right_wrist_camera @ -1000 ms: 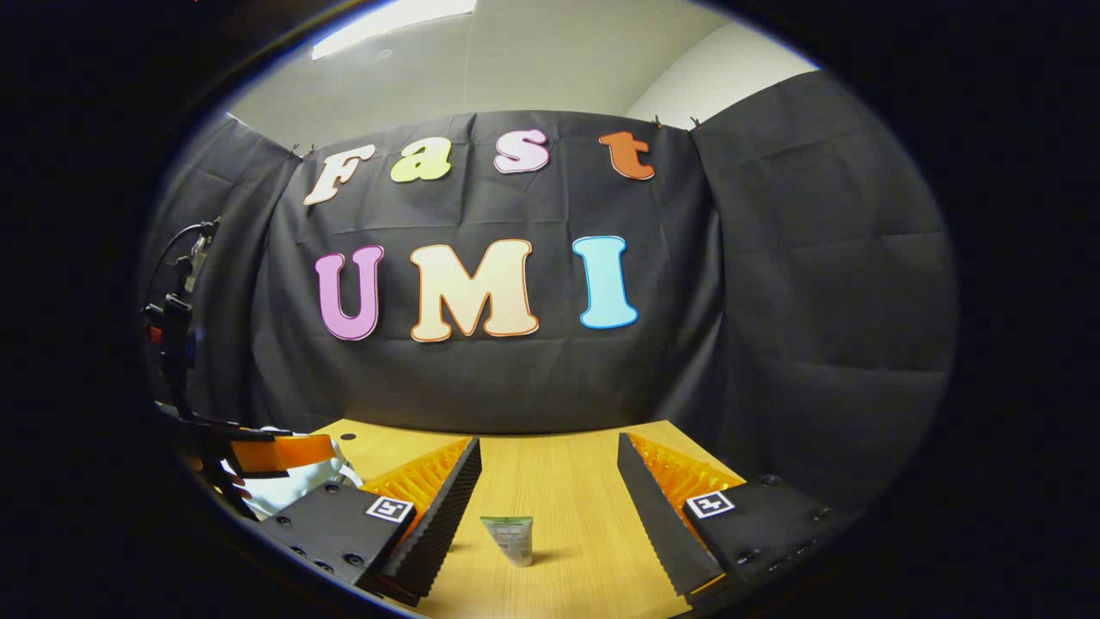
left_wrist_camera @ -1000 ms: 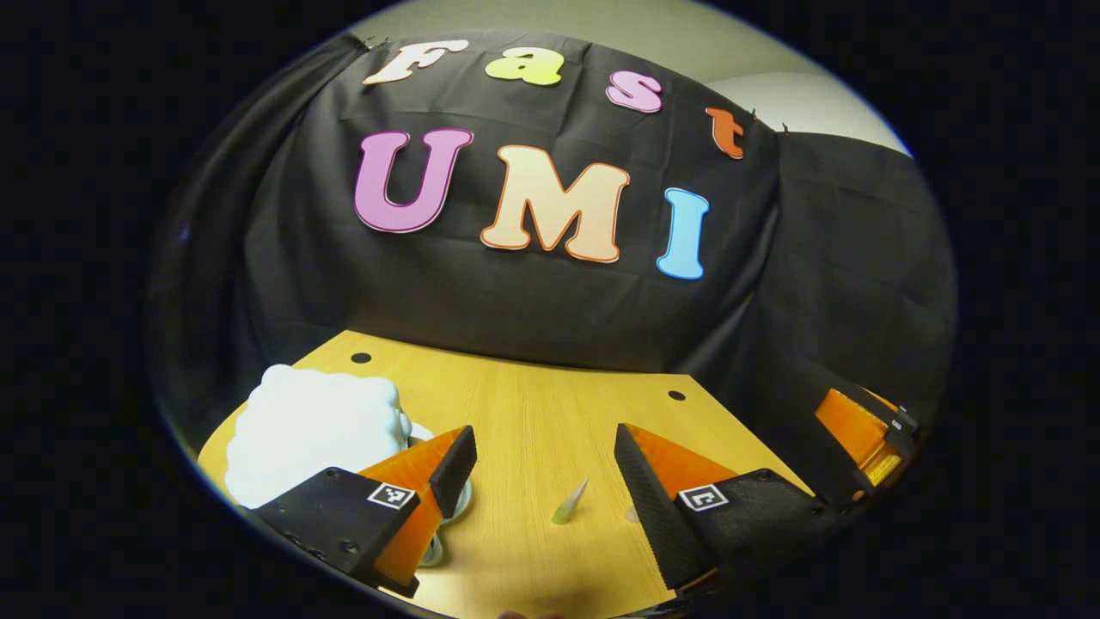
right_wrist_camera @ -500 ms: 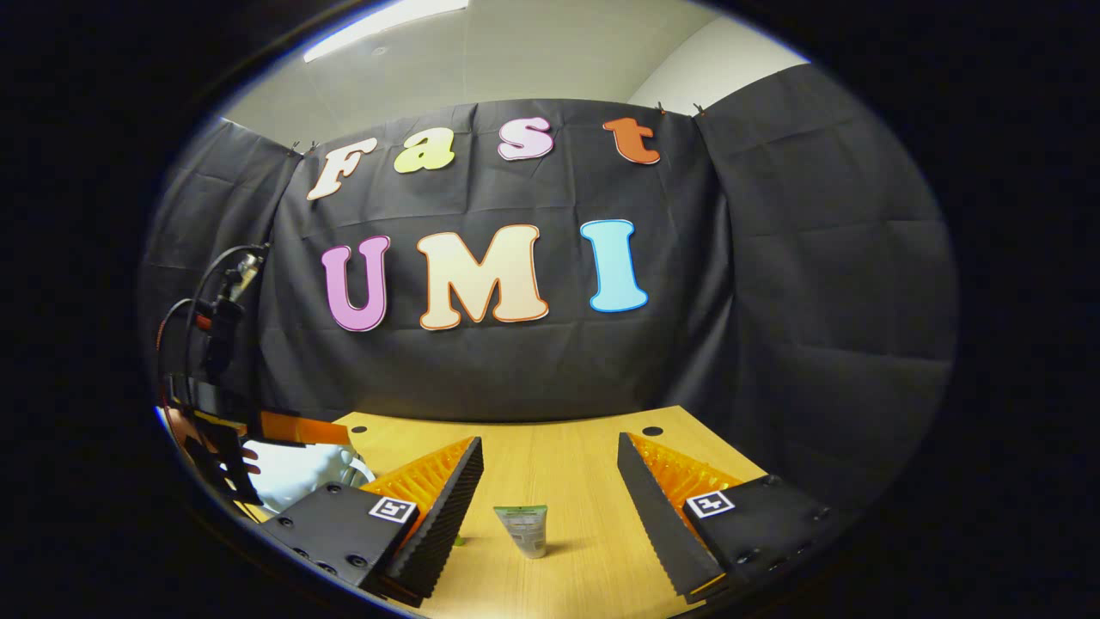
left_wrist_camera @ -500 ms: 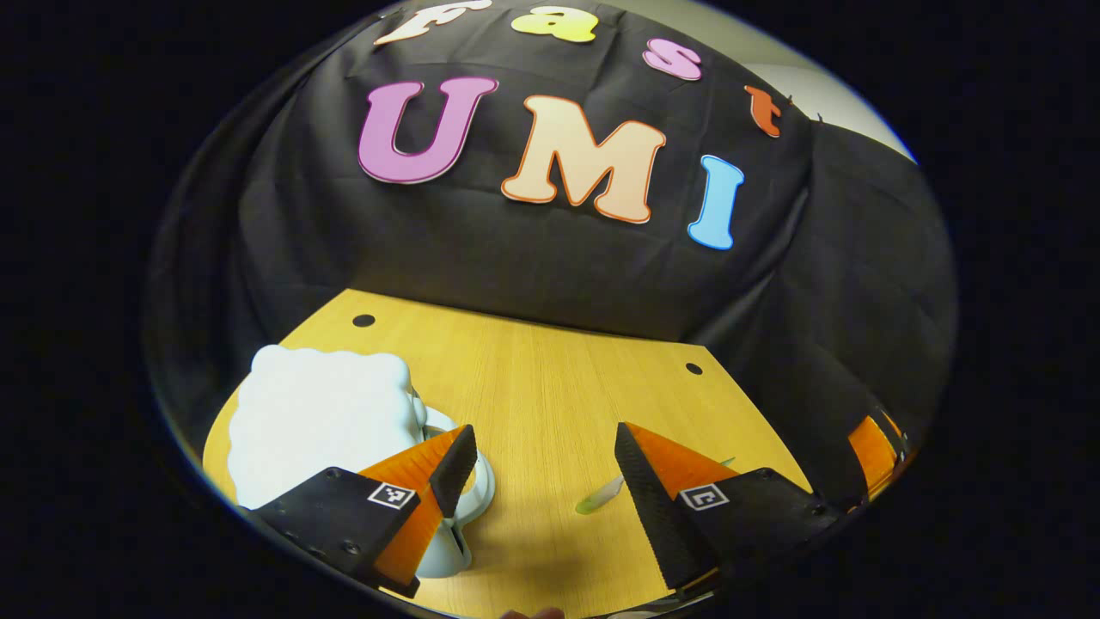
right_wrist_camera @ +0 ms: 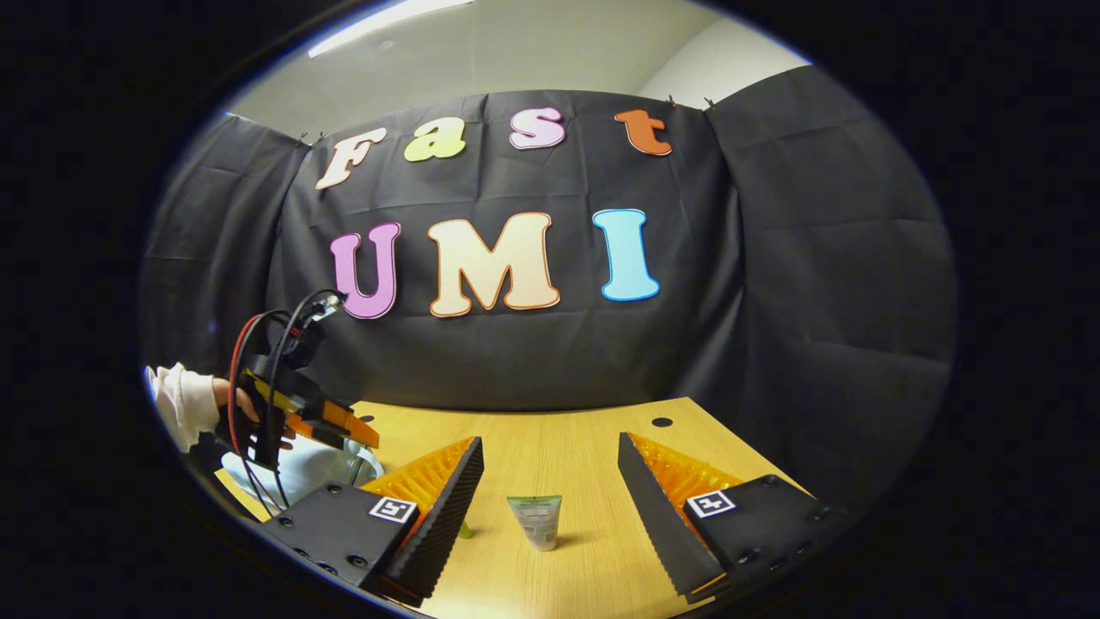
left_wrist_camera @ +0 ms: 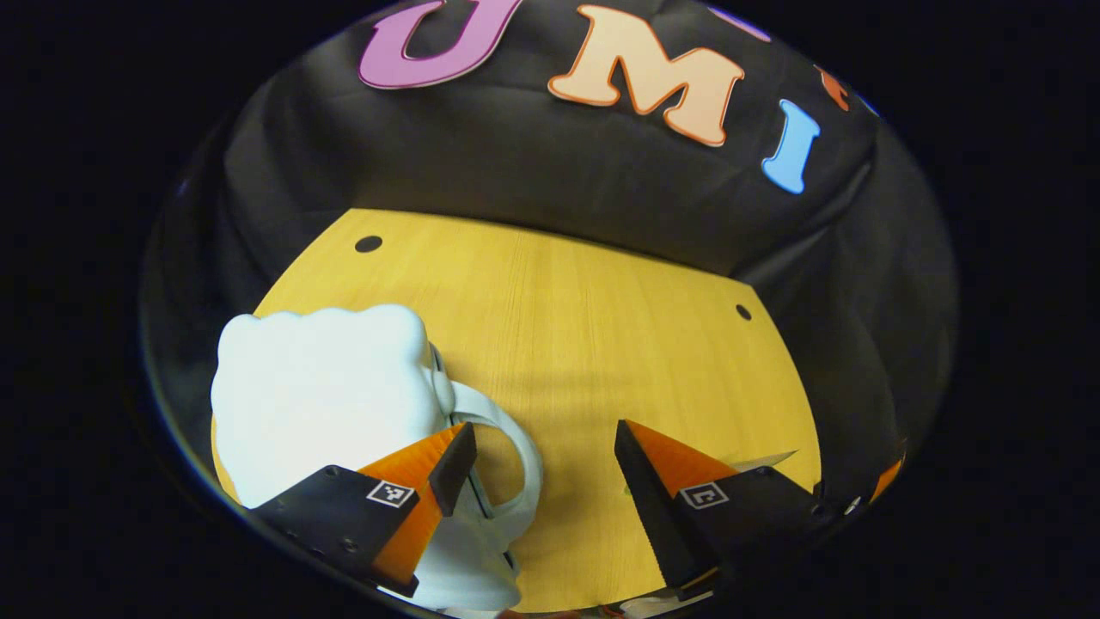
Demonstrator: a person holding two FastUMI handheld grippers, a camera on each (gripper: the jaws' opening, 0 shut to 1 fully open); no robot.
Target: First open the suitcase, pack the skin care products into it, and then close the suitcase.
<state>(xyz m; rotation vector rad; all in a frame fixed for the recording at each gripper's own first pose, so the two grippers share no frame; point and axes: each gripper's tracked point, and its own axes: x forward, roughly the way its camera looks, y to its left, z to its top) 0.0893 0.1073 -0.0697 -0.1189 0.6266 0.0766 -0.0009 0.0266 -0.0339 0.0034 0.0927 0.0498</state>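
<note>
Left gripper (left_wrist_camera: 546, 451) hangs over the white suitcase (left_wrist_camera: 318, 395) at the table's (left_wrist_camera: 601, 327) left side — fingers wide apart, holding nothing, one fingertip beside the handle (left_wrist_camera: 516, 447). Right gripper (right_wrist_camera: 550, 468) gapes too, a small tube (right_wrist_camera: 534, 521) standing upright between its fingers, untouched.

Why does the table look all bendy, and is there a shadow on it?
Left gripper view: the fisheye lens curves the table, and a soft shadow band crosses it above the open left claw; the white suitcase looks washed out. Right gripper view: the wall bulges, and the tube casts a small shadow to its right.
</note>
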